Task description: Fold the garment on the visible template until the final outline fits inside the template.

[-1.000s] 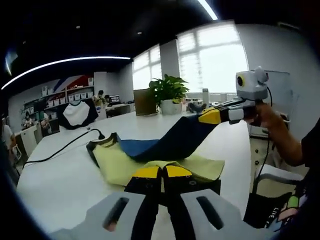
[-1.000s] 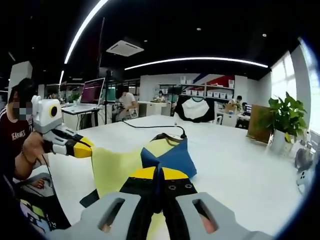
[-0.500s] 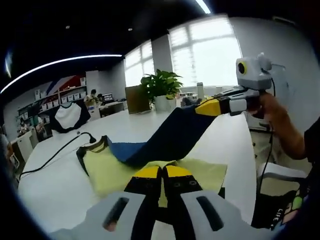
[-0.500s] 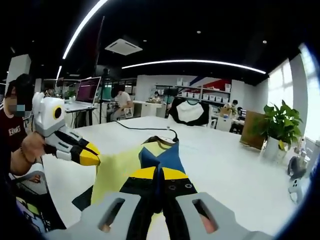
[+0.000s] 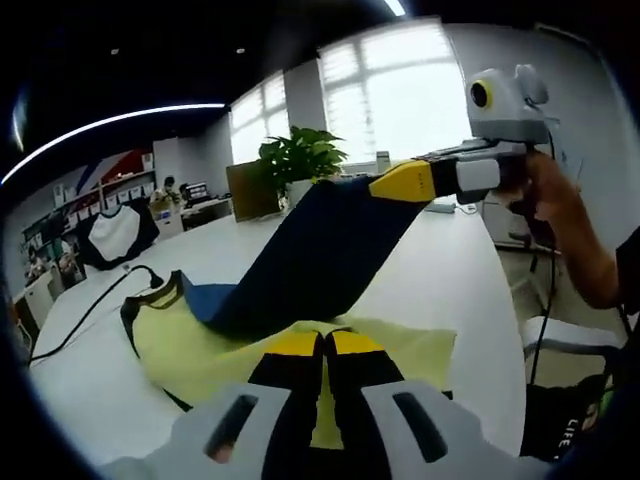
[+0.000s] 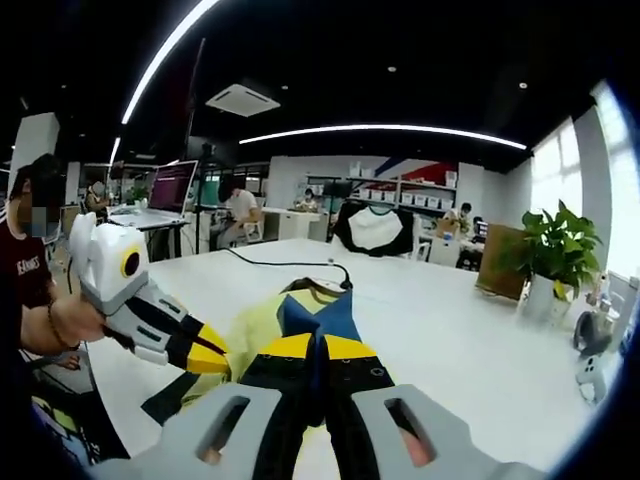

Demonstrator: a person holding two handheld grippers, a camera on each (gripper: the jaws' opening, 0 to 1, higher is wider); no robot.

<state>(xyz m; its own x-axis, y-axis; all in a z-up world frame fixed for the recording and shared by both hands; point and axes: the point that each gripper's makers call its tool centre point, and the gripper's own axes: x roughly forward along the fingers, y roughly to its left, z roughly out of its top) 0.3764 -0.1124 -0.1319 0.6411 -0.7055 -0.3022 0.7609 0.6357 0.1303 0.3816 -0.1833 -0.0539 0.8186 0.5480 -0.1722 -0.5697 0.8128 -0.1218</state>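
The garment (image 5: 300, 300), a pale yellow and navy-blue top with dark trim, lies partly on the white surface (image 5: 90, 400) and partly in the air: its yellow body rests flat toward the near edge, while a navy panel is drawn up into a taut, sloping sheet. The right gripper (image 5: 405, 182) holds the high end of that sheet, its yellow-tipped fingers (image 5: 400, 183) closed on the cloth's edge. The left gripper (image 5: 322, 345) sits low over the yellow part, its fingers pressed together with fabric right at their tips; it looks pinched on the hem, though I cannot be certain. In the right gripper view the same garment (image 6: 300, 310) trails away across the surface toward a black cable (image 6: 290, 262) lying beyond it. I cannot make out any template under the cloth. The fabric reads as light, thin and thoroughly limp: it sags wherever it is unsupported and would crease easily. To my eye it wants holding at hems or corners, both ends kept under gentle tension so the fold lands flat. A potted plant (image 5: 297, 160) stands farther back.
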